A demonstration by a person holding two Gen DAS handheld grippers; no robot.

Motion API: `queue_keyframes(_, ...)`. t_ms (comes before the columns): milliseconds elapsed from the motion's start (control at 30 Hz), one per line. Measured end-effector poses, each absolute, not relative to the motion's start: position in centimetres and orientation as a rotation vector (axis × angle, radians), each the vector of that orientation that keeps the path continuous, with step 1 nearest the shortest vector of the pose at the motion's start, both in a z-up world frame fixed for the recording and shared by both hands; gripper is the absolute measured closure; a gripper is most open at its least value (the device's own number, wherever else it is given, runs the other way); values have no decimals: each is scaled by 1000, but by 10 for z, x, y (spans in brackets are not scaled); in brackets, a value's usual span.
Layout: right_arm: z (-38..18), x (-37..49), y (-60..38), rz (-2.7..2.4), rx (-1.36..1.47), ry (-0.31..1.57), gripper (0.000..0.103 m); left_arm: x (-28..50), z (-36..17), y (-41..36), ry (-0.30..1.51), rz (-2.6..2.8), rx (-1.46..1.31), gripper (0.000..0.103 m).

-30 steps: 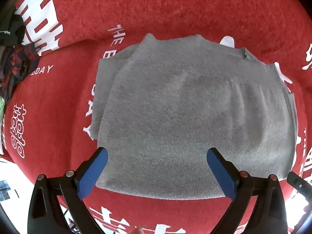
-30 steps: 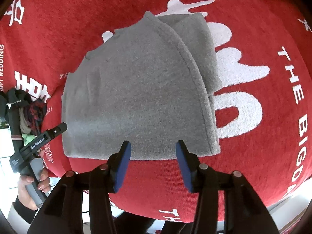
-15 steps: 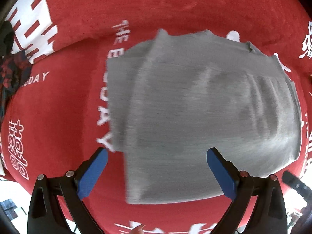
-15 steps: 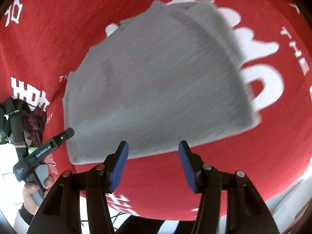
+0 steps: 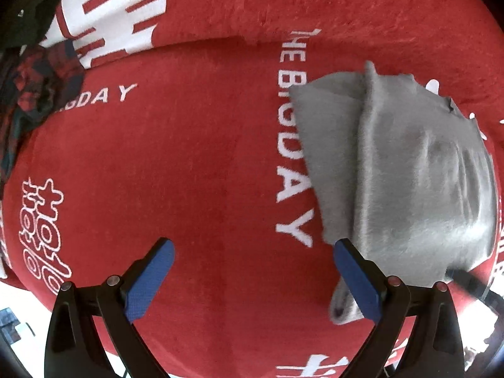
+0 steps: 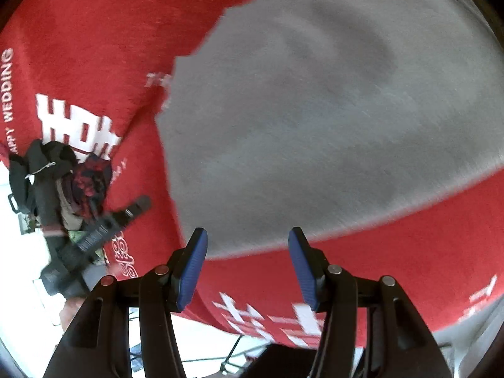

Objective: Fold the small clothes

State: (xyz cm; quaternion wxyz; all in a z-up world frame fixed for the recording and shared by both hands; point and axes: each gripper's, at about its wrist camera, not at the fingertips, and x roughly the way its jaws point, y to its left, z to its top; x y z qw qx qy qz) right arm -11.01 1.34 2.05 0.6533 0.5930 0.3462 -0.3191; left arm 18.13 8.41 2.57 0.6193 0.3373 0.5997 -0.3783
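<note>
A folded grey knit garment (image 5: 409,173) lies flat on the red blanket (image 5: 204,173), at the right of the left wrist view. My left gripper (image 5: 255,271) hangs open over bare blanket beside it. Its right pad (image 5: 359,280) overlaps the garment's near left corner in the picture. In the right wrist view the same grey garment (image 6: 315,110) fills the upper right. My right gripper (image 6: 249,261) is open just short of its near edge, with nothing between the pads. One black finger (image 6: 135,208) of the left gripper shows at the left there, blurred.
A heap of dark and red plaid clothes (image 5: 34,88) sits at the blanket's far left edge, also visible as the clothes heap (image 6: 60,179) in the right wrist view. The blanket (image 6: 409,267) bears white lettering. Its near edge drops to a bright floor (image 6: 201,330).
Both grippers have slid sideways to the left along the blanket. The left one has come off the garment onto bare red cloth. Neither gripper has closed, and the garment lies as before.
</note>
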Motion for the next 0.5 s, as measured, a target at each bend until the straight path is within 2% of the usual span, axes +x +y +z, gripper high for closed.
queue_keyframes(67, 27, -85, -4, -721, 1285, 762, 47, 186, 22, 88, 1378, -859, 772, 2)
queue_keyframes(167, 23, -49, -33, -729, 1231, 785, 87, 188, 18, 93, 1367, -844, 763, 2)
queue_keyframes(267, 14, -18, -57, -751, 1175, 794, 93, 190, 14, 96, 1327, -823, 790, 2)
queue_keyframes(500, -14, 35, -50, -670, 1079, 939, 93, 201, 2, 93, 1320, -833, 797, 2)
